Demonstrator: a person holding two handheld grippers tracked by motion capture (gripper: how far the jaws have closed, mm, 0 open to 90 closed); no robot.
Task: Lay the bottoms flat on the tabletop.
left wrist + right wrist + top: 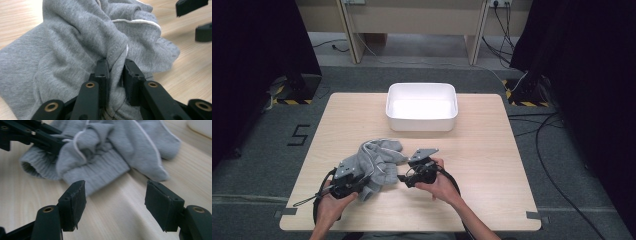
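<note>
Grey knit garment [377,161], crumpled in a heap w/ white trim along edges & ribbed cuff. Lies flat on desk [482,165], near side of white bin [421,106], a bit left of it, well apart. One fold bunched up.

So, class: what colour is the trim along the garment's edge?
White trim on the grey garment; clearest in the left gripper view.

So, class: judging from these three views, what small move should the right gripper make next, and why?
Probably ease the right gripper forward onto the near ribbed edge of the grey garment and close. Its jaws stand wide open over bare table, just short of the cloth, while the left gripper already pinches a fold.
</note>
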